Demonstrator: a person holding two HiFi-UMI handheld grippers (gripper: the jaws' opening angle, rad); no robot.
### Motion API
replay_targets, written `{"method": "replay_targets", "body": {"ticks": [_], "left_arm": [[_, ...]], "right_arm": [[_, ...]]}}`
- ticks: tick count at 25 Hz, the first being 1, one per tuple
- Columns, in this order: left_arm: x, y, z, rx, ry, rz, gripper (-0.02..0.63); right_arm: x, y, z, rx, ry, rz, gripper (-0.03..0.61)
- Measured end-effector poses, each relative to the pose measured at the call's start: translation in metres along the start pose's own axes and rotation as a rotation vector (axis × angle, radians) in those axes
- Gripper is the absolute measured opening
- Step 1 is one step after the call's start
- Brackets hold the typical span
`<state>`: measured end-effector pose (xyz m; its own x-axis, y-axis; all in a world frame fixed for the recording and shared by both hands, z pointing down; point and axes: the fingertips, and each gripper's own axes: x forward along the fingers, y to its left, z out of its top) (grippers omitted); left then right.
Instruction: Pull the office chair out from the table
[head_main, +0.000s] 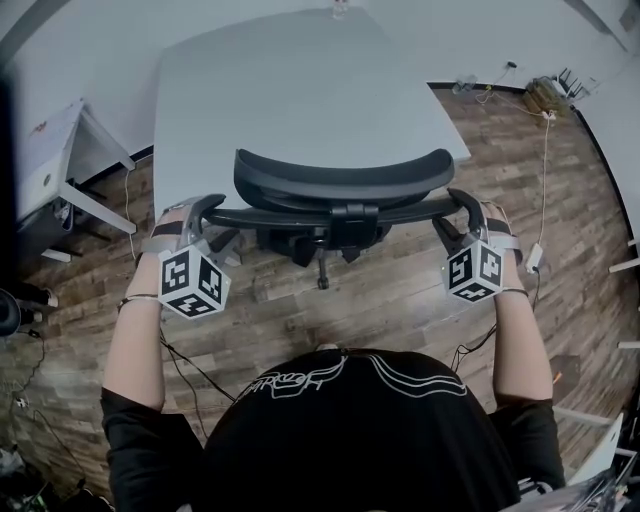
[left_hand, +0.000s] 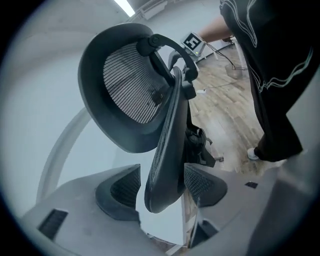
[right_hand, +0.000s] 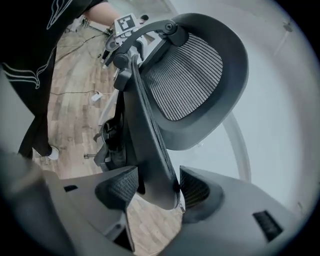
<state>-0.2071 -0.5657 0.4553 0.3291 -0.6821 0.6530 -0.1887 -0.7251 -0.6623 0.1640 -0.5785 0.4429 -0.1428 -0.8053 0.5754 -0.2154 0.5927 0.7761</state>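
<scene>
Straddling opposite ends of the black mesh office chair (head_main: 340, 182) backrest, left gripper (head_main: 205, 208) and right gripper (head_main: 465, 200) stand wide, unclamped. Backrest axis runs gripper to gripper, both equally near. Beyond, chair tucked against pale grey table (head_main: 300, 90).

Left gripper (left_hand: 162, 191) straddles office chair (left_hand: 169, 140) backrest edge; jaws apart.

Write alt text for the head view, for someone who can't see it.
From above, a person holds the left gripper and right gripper at both ends of a black office chair backrest, open jaws straddling its edges. The chair is pushed in at a grey table on a wood floor.
</scene>
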Motion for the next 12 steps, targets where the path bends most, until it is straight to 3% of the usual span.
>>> {"method": "replay_targets", "body": {"ticks": [4,7,12], "left_arm": [[0.0077,-0.0052,-0.0006,0.063,0.027,-0.027,0.263],[0.0095,-0.0038,-0.0025,0.09,0.029,-0.015,0.192],[0.0107,-0.0038,-0.0031,0.13,0.062,-0.033,0.178]], "right_arm": [[0.0042,-0.0019,0.0014,0.006,-0.003,-0.029,0.264],[0.0041,-0.0032,0.0022,-0.001,-0.015,-0.043,0.25],[0.0041,-0.0038,0.0012,-0.013,0.001,-0.039,0.245]]}}
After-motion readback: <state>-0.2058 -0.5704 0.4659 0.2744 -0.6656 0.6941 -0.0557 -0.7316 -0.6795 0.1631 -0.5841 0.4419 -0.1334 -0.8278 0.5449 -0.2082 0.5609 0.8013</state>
